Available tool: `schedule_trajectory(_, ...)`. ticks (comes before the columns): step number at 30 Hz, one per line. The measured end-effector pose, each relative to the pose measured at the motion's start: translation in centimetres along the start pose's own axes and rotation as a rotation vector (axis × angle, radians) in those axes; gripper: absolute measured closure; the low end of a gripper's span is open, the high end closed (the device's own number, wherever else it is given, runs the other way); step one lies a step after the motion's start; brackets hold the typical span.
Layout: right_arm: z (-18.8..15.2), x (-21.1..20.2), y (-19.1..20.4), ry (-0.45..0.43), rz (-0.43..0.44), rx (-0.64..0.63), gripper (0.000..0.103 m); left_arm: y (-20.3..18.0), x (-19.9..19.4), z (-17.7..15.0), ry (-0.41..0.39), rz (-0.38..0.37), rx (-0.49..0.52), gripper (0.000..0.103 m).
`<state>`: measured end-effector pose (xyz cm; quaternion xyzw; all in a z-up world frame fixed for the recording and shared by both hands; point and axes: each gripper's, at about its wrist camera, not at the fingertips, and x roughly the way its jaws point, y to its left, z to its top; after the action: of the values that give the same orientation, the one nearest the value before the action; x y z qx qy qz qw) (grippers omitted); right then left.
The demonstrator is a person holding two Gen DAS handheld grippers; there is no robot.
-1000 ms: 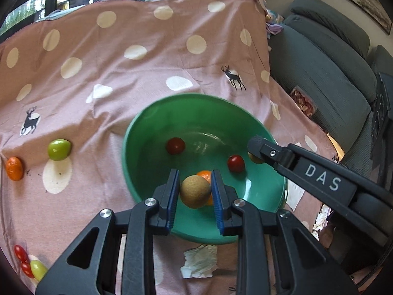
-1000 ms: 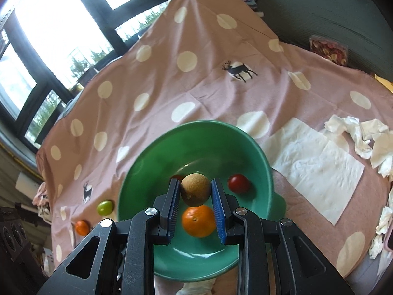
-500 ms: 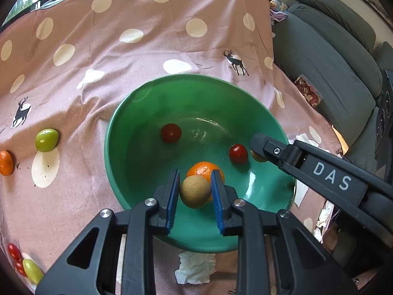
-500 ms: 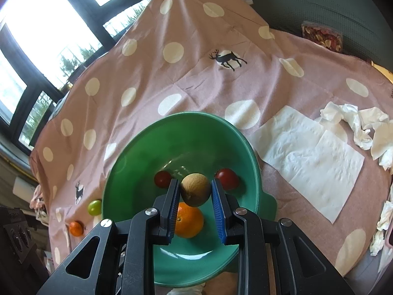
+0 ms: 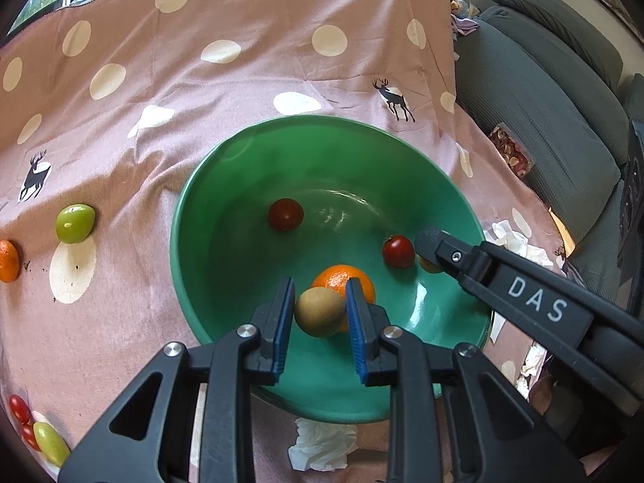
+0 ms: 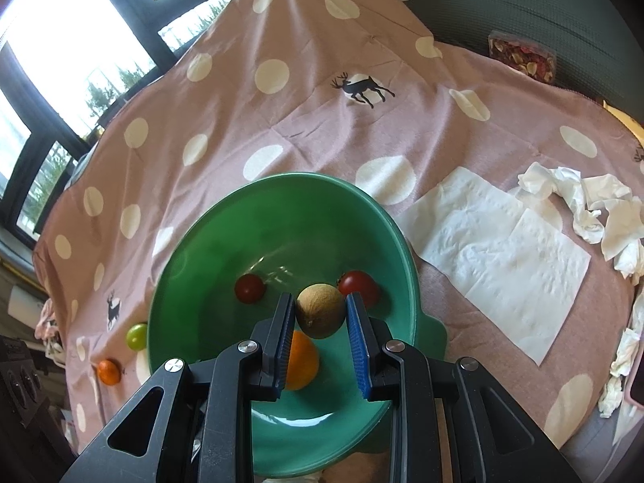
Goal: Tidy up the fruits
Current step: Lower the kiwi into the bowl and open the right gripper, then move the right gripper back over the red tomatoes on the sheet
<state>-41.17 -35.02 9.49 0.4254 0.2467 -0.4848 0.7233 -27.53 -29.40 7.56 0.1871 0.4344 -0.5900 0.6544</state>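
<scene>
Each hand-held gripper was clenched on a round tan fruit above the green bowl (image 5: pixel 189 217). The left hand-held gripper (image 5: pixel 318 309) pinched the left tan fruit (image 5: pixel 318 312) between its blue pads just in front of the orange (image 5: pixel 340 275) in the bowl; the right hand-held gripper (image 6: pixel 319 312) pinched the right tan fruit (image 6: pixel 320 309) over the bowl's middle, with the orange showing below it in that view. Both tools pointed steeply down into the bowl.

The bowl held one orange and two red cherry tomatoes, the far tomato (image 5: pixel 285 214) near the middle of the bowl's floor and the near tomato (image 5: pixel 398 251) closer to the right wall. It sat on a pink cloth (image 5: pixel 241 80) with white dots and small deer prints, spread over the worktop.

Only the left view showed the right tool from outside, a black arm lettered DAS reaching in over the bowl's right rim, its fruit a sliver behind the finger. That view alone showed a crumpled tissue (image 5: pixel 320 448) below the bowl and, at the bottom-left edge, two more red tomatoes (image 5: pixel 19 408) with one green fruit (image 5: pixel 50 442).

Only the right view showed the flat paper towel (image 6: pixel 499 257) right of the bowl, the heap of crumpled tissues (image 6: pixel 583 205) beyond it, and the windows (image 6: pixel 72 40).

Both views showed one green tomato (image 5: pixel 75 223) and one small orange fruit (image 5: pixel 8 261) on the cloth left of the bowl, and the grey sofa (image 5: pixel 543 92)
</scene>
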Motion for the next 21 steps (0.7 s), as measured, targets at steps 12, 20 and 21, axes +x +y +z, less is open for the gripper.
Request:
schedule_trajectory(12, 0.0, 0.0, 0.3, -0.004, -0.016, -0.010, 0.074, 1.2, -2.6, 0.0, -0.049, -0.015, -0.051, 0.046)
schedule_trajectory(20, -0.3, -0.9, 1.7, -0.022, 0.005, -0.045, 0.066, 5.2, -8.4, -1.2, -0.156, 0.063, -0.119, 0.033)
schedule_trajectory(21, -0.4, -1.0, 1.9, -0.024, 0.010, -0.051, 0.066, 6.0, -9.2, -1.5, -0.169, 0.079, -0.137, 0.031)
